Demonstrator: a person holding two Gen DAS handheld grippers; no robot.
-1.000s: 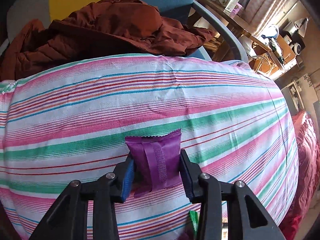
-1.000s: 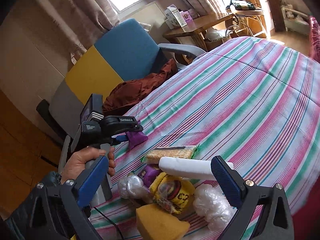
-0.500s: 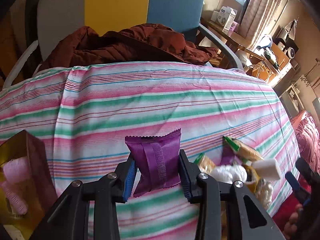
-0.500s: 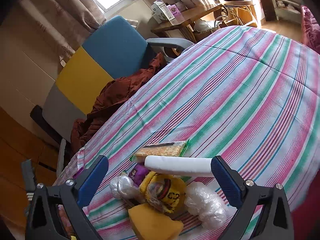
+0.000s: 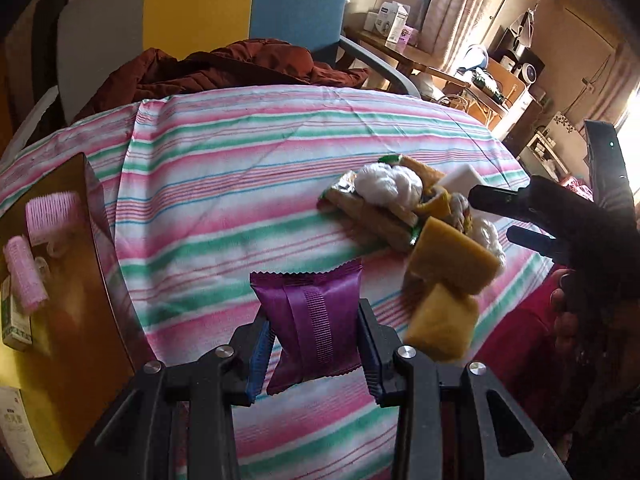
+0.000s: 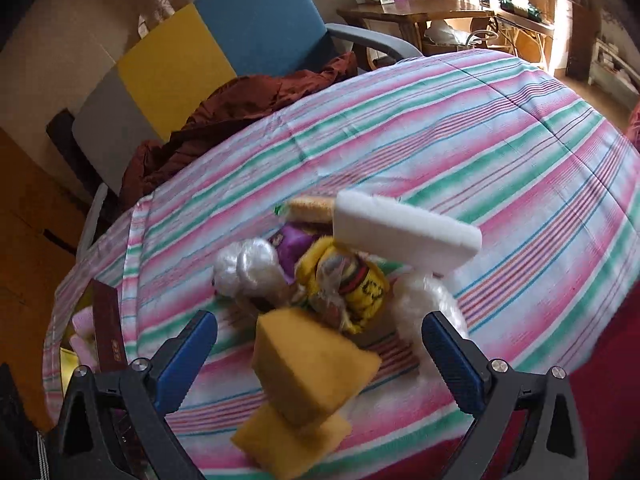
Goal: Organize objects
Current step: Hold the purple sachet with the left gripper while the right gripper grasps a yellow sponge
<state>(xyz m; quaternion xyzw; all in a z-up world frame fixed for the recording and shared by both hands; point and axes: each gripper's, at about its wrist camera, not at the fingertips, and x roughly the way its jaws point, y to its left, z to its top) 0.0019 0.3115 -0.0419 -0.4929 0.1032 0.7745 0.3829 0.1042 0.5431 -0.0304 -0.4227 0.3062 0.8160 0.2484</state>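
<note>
Purple packet (image 5: 316, 324) pinched by left hand-held gripper (image 5: 316, 354) (right one (image 6: 318, 346) spread).

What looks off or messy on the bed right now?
The loose pile: a white foam block lies tilted on top of the yellow snack bag, and two yellow sponges are stacked crooked at the near edge of the striped sheet.

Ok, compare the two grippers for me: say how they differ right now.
The left gripper is shut on the purple packet; the right gripper is open and holds nothing. The left gripper carries its packet above the striped cloth, near the brown box; the right gripper faces the yellow sponge in the pile. Both have blue pads on black frames.
</note>
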